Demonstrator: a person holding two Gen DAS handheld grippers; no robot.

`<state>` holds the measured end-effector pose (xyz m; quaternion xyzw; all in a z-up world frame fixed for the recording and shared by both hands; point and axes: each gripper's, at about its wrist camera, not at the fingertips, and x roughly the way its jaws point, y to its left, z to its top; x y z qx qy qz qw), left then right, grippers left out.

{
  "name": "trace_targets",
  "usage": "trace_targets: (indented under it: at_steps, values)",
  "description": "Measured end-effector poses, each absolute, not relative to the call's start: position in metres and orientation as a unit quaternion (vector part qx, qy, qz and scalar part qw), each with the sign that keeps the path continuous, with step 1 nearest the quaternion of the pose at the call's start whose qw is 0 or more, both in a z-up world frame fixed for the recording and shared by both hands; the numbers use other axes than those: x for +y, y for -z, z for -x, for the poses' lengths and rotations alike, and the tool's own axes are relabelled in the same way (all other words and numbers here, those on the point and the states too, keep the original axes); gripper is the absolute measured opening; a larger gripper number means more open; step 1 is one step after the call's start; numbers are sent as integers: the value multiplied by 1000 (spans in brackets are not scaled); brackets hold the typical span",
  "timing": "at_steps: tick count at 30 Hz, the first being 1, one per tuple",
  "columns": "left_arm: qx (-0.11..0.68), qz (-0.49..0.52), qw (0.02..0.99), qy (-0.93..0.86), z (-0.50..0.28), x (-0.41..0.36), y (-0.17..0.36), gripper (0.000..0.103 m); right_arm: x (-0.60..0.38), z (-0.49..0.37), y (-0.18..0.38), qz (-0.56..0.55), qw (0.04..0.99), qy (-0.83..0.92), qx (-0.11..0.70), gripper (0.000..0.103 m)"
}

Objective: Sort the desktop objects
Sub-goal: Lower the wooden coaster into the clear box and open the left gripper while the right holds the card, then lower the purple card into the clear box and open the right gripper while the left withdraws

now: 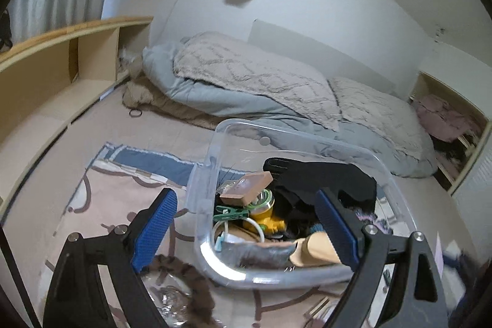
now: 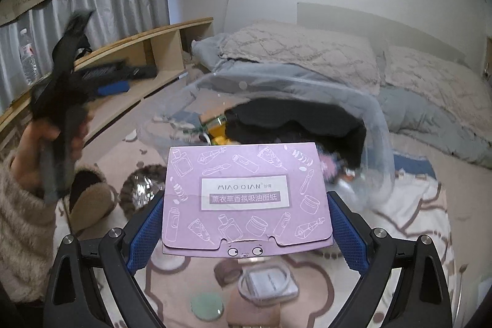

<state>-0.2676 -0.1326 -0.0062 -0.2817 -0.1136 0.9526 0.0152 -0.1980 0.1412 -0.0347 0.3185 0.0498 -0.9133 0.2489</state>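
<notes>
Blurred black plastic at the far left of the right wrist view was the left gripper (image 2: 101, 79), raised in a hand (image 2: 50, 143) beside the wooden shelf (image 2: 147, 36). Its own camera showed the blue pads (image 1: 155, 231) spread wide with nothing pinched, the clear storage bin (image 1: 212, 254) lying beyond them, already crowded with a brown block (image 1: 246, 188), a green clip (image 1: 232, 212) and black fabric (image 1: 319, 174). Further right, the right gripper (image 2: 246, 226) held a lilac blotting-paper box (image 2: 246, 195) flat by its two side edges, just short of the bin. That edge grip looked the likeliest failure: the thin card could bow or pivot and spill onto the rug (image 2: 409, 223), or snag the bin's rim.
</notes>
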Motion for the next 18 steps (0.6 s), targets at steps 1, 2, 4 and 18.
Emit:
trace_targets:
  at_steps: [1,2,4,18]
  values:
    - [-107,274,18,-956,261,-135,6,92,138,202,31,-316,248,914,48,97]
    - [-101,266,19,-958,255,-137,7,92,135,207,27,-314,248,916,43,97]
    - [-86,254,20,-963,242,-141,10,92,127,219,21,-312,246,917,35,97]
    - [-82,248,19,-965,209,-171,51,92,56,302,27,-372,226,899,-43,97]
